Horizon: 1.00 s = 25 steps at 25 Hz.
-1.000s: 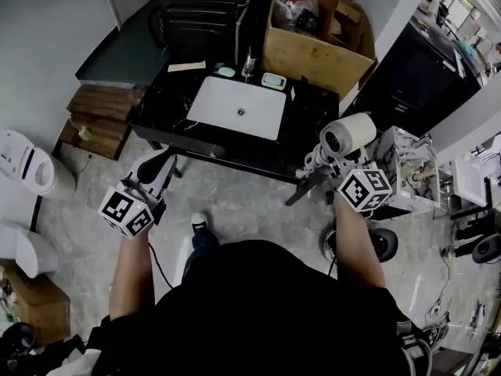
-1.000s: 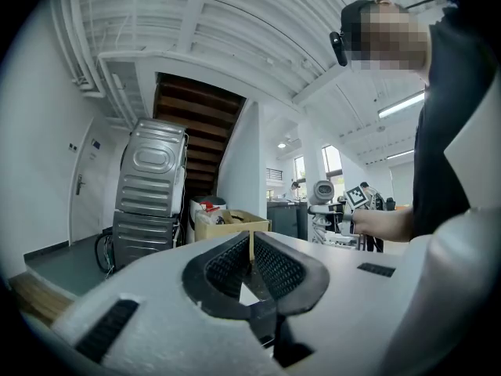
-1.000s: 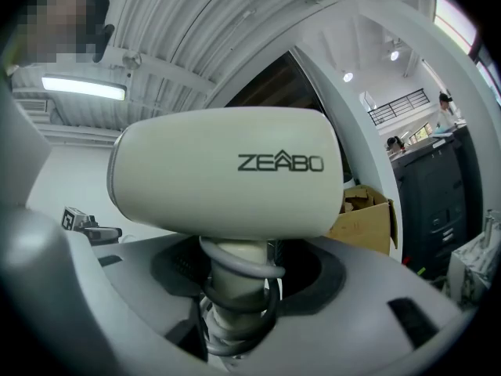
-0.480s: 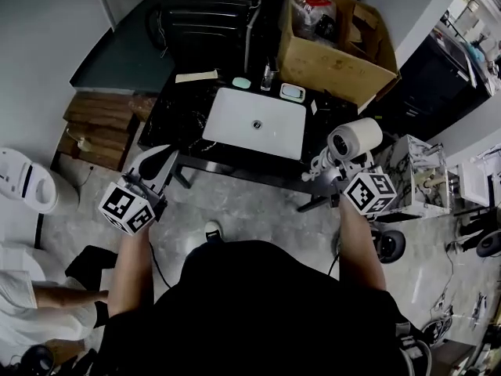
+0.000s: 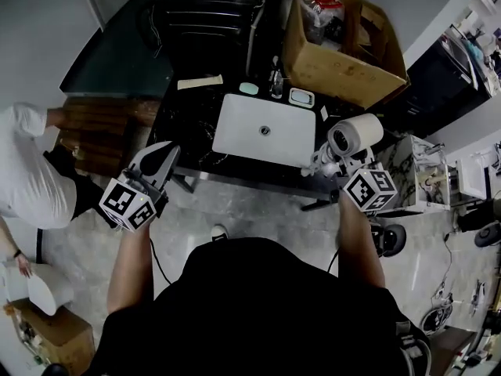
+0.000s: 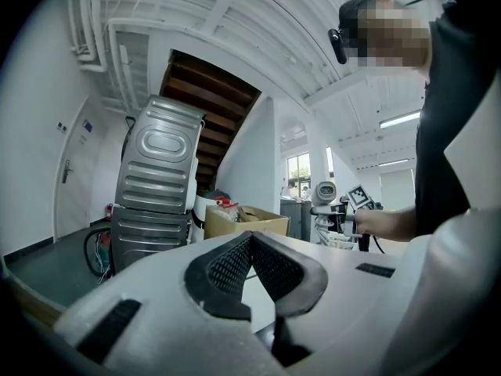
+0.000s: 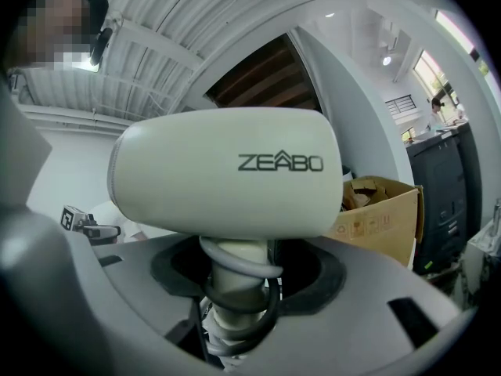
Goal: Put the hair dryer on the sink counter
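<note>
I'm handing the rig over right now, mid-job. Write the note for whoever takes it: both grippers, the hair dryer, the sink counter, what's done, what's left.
Grippers: the right gripper is shut on the handle of the cream-white hair dryer, with its cord wound round the handle. The left gripper is shut and empty.
Things: the black sink counter is just ahead. The dryer is held in the air near its front right corner.
Done: dryer in grip, at the counter.
Left: set it on bare counter, open the right gripper, withdraw.

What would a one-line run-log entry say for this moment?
right gripper: shut on hair dryer | left gripper: shut, empty | hair dryer: held, not yet on counter
</note>
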Motion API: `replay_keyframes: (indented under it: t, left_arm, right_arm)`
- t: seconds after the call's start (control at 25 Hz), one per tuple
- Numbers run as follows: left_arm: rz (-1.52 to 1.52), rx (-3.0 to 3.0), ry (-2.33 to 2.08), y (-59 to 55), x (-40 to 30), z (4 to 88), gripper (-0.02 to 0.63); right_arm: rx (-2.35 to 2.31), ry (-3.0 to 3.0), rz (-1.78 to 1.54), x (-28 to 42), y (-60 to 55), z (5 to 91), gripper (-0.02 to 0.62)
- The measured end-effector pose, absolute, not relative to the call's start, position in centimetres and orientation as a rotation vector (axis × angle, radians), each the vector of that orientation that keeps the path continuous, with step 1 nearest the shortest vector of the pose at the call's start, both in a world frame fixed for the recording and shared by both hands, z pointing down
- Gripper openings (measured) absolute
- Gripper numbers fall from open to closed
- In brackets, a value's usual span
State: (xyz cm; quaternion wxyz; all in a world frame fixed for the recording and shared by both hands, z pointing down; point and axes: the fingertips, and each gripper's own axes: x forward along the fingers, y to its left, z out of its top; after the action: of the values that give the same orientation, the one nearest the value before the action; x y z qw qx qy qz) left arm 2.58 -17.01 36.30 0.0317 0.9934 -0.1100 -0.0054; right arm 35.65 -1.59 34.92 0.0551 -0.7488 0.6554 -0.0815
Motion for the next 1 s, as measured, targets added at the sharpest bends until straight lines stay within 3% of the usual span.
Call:
replay_keyframes:
  t: [1.0]
  left_arm:
    - [-0.032,3.07,-0.195,-26.5,1.7,35.4,0.014]
  right_arm:
    - [-2.341,1.917,-0.25,32.4,-9.3,33.6,0.229]
